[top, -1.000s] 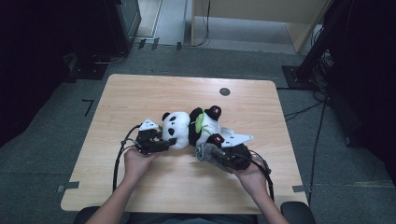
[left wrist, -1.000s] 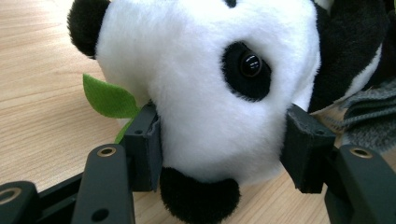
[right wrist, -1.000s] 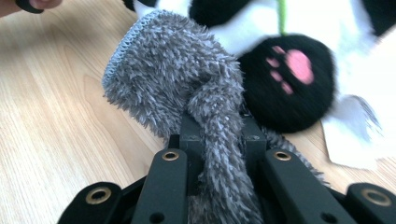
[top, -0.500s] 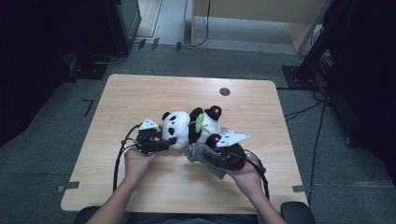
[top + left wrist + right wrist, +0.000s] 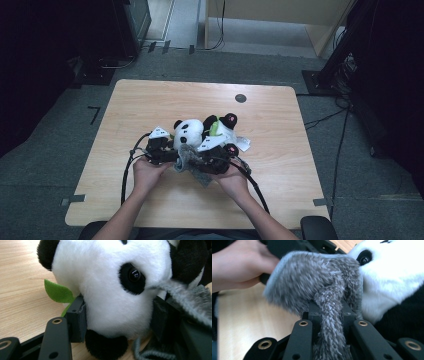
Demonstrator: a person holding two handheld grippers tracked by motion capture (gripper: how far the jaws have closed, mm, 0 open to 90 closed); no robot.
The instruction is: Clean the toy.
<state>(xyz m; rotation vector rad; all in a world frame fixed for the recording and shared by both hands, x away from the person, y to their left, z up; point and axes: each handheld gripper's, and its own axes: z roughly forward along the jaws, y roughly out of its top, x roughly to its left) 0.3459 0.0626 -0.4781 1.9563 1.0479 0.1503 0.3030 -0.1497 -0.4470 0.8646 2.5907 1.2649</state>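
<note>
The soft black-and-white panda toy [image 5: 189, 132] lies mid-table, its head squeezed by the left gripper [image 5: 167, 154]. The right gripper [image 5: 200, 161] pinches a fuzzy grey cloth [image 5: 312, 285] against the panda's face, probably wiping. Next, rub gently.

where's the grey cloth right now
In the high view the grey cloth lies near the table's front middle, pinched in the right tool and pressed against the panda's head.

Fluffy plush panda [image 5: 110, 287], fuzzy grey cloth [image 5: 312, 280]
</note>
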